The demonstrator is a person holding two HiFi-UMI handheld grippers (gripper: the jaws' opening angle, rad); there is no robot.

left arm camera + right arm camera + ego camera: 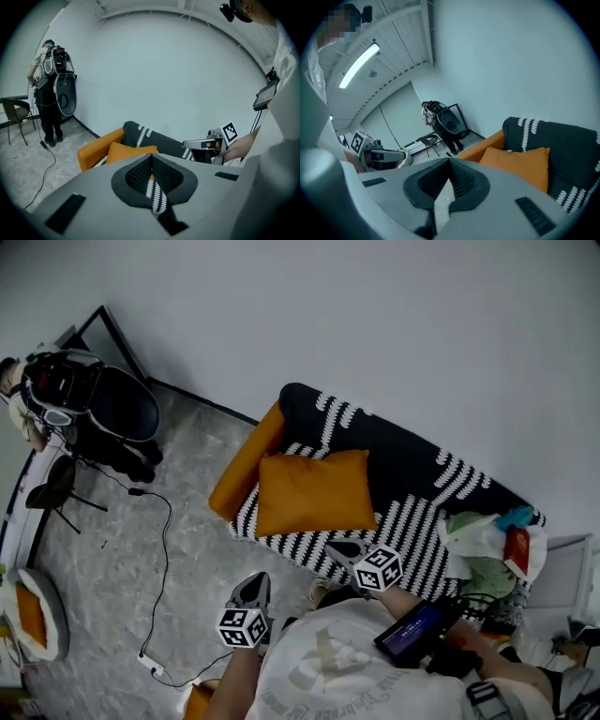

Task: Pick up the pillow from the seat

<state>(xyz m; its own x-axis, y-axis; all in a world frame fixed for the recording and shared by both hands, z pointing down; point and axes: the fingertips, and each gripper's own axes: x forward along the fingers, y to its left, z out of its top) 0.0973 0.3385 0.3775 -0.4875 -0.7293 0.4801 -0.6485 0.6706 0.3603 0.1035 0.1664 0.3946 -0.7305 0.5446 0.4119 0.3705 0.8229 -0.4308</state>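
Pillow point(314, 491), orange, lay on the striped seat point(412, 540) against its backrest. Short of the seat's front edge, left gripper point(251, 590) and right gripper point(341, 548) hovered clenched and empty; both should open before flanking it.

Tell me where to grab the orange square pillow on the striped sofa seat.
Probably the top edge of the orange square fabric pillow, from the front and above: it stands propped against the black backrest, so that edge is free, while the orange armrest crowds one side.
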